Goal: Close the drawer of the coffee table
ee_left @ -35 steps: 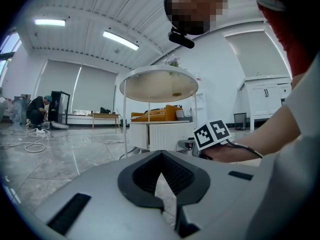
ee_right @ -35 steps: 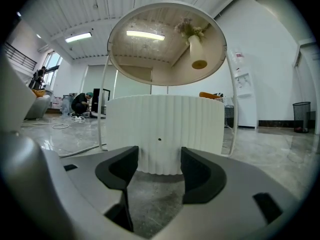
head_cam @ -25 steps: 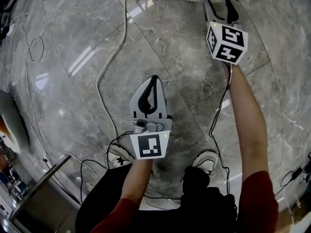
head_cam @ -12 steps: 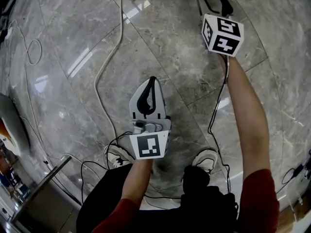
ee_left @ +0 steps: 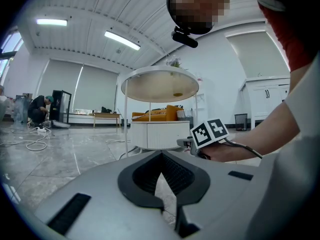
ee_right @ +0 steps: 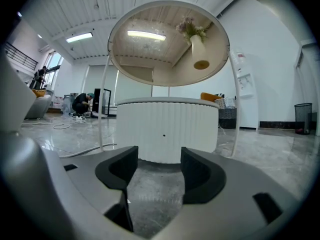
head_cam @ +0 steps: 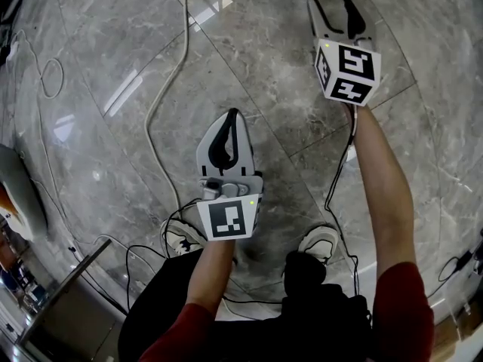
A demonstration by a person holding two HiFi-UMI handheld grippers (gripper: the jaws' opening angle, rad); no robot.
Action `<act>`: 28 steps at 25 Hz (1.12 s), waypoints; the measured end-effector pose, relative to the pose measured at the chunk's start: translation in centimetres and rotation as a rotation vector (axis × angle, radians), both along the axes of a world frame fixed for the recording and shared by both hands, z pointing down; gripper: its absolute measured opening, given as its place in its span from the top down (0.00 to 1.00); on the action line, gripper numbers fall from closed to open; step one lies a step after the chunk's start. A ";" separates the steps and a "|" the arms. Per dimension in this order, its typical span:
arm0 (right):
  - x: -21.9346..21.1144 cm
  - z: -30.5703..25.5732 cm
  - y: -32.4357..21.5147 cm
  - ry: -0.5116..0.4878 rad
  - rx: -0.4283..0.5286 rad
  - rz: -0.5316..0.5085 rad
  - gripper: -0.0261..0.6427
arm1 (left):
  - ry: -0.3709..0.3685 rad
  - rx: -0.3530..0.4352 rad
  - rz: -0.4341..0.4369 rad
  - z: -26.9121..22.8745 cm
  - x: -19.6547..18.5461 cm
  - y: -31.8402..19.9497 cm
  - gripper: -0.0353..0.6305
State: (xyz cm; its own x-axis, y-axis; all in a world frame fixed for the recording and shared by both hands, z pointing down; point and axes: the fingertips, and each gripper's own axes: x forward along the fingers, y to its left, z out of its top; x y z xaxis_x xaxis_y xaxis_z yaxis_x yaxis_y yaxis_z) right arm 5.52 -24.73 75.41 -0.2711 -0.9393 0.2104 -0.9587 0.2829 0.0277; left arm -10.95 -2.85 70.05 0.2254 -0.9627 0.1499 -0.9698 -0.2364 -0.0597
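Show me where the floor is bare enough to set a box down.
Bare floor lies between the white cable and the right gripper, and again right of that arm. Crowded: black cables around the shoes, a cable loop far left.

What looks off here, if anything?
Loose cables: a white cable snakes across the floor, black cables tangle around the person's shoes, a trip risk. The coffee table's ribbed front looks flush; no drawer visibly sticks out.

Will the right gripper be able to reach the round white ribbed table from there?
Probably yes. The right gripper, jaws open, points straight at the round white ribbed table, with only grey marble floor between them.
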 end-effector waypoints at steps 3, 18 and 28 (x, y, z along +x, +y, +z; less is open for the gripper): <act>0.1 -0.3 2.1 -0.014 0.020 0.001 0.56 | 0.000 -0.005 0.000 0.2 0.2 0.1 0.93; 2.3 -1.8 15.5 -0.055 0.019 -0.032 0.56 | 0.048 0.039 -0.039 -0.5 0.2 -0.4 0.93; 5.2 -1.5 22.3 0.041 -0.021 -0.062 0.56 | 0.021 -0.013 -0.048 0.7 -0.3 0.8 0.93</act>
